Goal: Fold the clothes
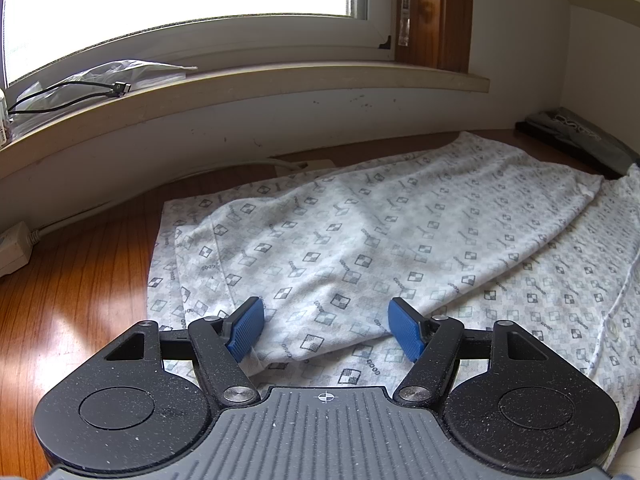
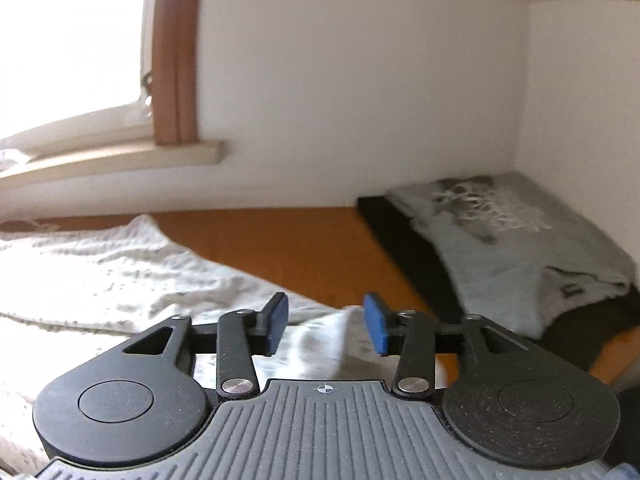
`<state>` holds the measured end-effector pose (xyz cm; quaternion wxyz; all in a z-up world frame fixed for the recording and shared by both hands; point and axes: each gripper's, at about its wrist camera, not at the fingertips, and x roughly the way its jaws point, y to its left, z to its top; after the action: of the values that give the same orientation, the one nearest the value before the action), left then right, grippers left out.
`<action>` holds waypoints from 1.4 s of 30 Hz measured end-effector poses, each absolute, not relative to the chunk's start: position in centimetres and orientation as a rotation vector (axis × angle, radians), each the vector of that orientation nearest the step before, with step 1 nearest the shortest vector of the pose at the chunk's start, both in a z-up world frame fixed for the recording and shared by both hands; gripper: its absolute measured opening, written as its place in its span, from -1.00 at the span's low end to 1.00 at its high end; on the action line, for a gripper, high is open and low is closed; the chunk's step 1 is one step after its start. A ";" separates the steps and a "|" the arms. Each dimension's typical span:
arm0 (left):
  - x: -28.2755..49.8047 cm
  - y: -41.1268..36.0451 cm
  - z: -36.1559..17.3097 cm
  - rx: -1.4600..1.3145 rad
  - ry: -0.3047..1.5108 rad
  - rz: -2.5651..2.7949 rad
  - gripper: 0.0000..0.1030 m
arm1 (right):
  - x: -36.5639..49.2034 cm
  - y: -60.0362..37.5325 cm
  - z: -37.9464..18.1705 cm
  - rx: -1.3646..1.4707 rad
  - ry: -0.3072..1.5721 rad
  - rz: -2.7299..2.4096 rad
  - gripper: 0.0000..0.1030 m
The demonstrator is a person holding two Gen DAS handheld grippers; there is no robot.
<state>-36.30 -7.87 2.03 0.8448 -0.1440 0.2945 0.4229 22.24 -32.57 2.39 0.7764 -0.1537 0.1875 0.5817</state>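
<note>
Two grippers are in our hands, and neither has hold of anything. Our left gripper (image 1: 326, 330) hovers low over the patterned shirt (image 1: 360, 248), jaws spread wide, the blue pads (image 1: 247, 328) on either side of a folded flap of cloth without pinching it. That shirt lies spread on the wooden bench (image 1: 80, 280), one part folded over the rest, its button placket (image 1: 612, 320) towards the right. Our right gripper (image 2: 326, 326) sits above the shirt's far edge (image 2: 120, 276), jaws likewise parted and empty; this view is blurred. Beyond it, in the bench's corner, we see a folded grey garment (image 2: 520, 236) stacked on a dark one (image 2: 400, 248). On the windowsill (image 1: 280, 80) lie a plastic bag (image 1: 120, 72) and a black cable (image 1: 72, 94).
</note>
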 end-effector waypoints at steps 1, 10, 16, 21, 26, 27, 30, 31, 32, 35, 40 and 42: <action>-36.3 -7.9 2.0 -0.304 0.622 0.892 0.40 | 22.1 -32.1 2.2 -0.347 0.417 1.255 -0.15; -36.3 -7.9 2.0 -0.305 0.622 0.893 0.40 | 24.7 -33.2 0.7 -0.383 0.465 1.133 -0.78; -36.2 -8.1 2.0 -0.292 0.627 0.904 0.41 | 24.1 -34.7 0.7 -0.338 0.362 1.122 -0.34; -36.2 -9.0 2.2 -0.262 0.646 0.926 0.39 | 20.0 -33.1 0.2 -0.306 0.396 1.422 -0.30; -37.6 -10.5 2.2 -0.269 0.644 0.907 0.19 | 18.5 -30.4 -2.9 -0.440 0.466 1.462 -0.29; -37.9 -10.7 2.2 -0.265 0.643 0.907 0.19 | 18.7 -30.3 -3.2 -0.430 0.462 1.465 -0.26; -38.4 -10.6 2.1 -0.264 0.632 0.909 0.19 | 19.0 -29.5 -3.3 -0.445 0.464 1.447 -0.26; -38.3 -10.5 2.1 -0.261 0.636 0.910 0.19 | 18.9 -29.0 -3.5 -0.457 0.454 1.442 -0.26; -38.3 -10.5 2.1 -0.259 0.640 0.911 0.19 | 19.1 -28.5 -3.6 -0.455 0.451 1.438 -0.26; -38.2 -10.1 2.2 -0.254 0.648 0.910 0.19 | 19.4 -27.2 -3.9 -0.456 0.437 1.426 -0.26; -38.4 -9.0 2.1 -0.251 0.657 0.916 0.19 | 19.9 -26.2 -3.3 -0.469 0.453 1.428 -0.26; -38.3 -8.4 2.1 -0.252 0.660 0.919 0.19 | 20.0 -25.3 -3.1 -0.480 0.459 1.422 -0.26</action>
<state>-38.35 -8.36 2.13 0.8367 -0.1192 0.3120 0.4340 20.04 -25.35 -3.14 0.7077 -0.2161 0.2065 0.6402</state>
